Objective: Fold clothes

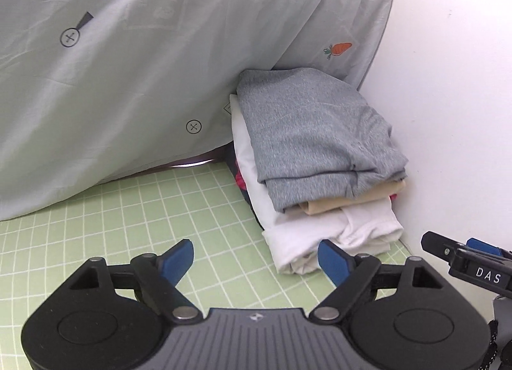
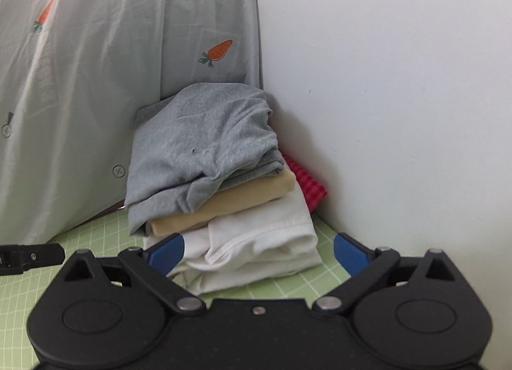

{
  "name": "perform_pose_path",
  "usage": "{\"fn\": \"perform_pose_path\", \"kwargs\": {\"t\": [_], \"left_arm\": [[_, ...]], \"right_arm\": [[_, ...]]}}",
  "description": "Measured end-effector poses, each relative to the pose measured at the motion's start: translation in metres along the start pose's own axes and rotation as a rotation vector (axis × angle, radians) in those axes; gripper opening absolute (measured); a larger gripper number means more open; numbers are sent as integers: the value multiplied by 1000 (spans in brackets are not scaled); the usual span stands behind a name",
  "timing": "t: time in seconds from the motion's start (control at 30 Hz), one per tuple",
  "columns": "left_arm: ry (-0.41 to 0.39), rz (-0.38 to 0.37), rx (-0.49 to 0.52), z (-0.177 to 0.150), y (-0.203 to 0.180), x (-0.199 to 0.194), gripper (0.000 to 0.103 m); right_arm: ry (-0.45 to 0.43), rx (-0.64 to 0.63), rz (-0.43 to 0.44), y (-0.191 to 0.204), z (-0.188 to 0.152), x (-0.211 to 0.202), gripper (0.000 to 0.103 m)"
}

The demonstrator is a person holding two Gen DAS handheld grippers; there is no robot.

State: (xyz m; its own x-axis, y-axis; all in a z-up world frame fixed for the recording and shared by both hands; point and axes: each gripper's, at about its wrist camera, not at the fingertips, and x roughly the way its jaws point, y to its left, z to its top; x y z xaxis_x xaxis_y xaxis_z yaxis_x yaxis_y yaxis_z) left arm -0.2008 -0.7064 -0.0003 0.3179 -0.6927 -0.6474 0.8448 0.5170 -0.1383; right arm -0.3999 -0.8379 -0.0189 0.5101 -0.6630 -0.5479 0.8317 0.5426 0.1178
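In the left wrist view the left hand-held gripper (image 1: 256,259) sat low at the bottom of the frame, pointed forward over the green gridded surface (image 1: 134,210), its blue fingers spread wide with nothing between them. The right-hand blue pad (image 1: 332,261) overlapped the front corner of the stack of folded clothes (image 1: 320,159) in the picture; whether it touched the cloth could not be told. In the right wrist view the right hand-held gripper (image 2: 257,250) also sat low and level, jaws wide open and empty, aimed squarely at the stack (image 2: 220,184), whose white bottom layer filled the gap between the fingers.

The stack stood right of centre in the left view and at centre in the right view, against the white wall (image 2: 384,98). From the top it held a grey garment (image 2: 198,149), a tan garment (image 2: 230,203) and a white garment (image 2: 256,242). A red checked piece (image 2: 307,187) poked out behind on the right, mostly hidden, and a dark patterned edge (image 1: 238,171) showed under the stack's left side in the left view; what either was could not be made out.

A large pale grey sheet with carrot prints (image 1: 128,66) draped across the upper left of both frames, hiding whatever lay behind it. The tip of the right hand-held gripper showed at the lower right edge of the left view, cut off by the frame, and part of the left one at the left edge of the right view.
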Motion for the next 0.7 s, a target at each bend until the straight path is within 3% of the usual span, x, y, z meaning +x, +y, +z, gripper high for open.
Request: {"fn": "perform_pose_path", "kwargs": {"t": [0.27,0.43,0.7], "left_arm": [[-1,16,40,-59,-7,-72,103],[-11,31,51,-90,-8,-100,103],[-9,28,80,-112,-6,-124,103]], "right_arm": [[34,1,43,15,-55,-84,103],[25,-32,79,29,-83,-124,103],[30,-67,57,45,-96,-143,103]]}}
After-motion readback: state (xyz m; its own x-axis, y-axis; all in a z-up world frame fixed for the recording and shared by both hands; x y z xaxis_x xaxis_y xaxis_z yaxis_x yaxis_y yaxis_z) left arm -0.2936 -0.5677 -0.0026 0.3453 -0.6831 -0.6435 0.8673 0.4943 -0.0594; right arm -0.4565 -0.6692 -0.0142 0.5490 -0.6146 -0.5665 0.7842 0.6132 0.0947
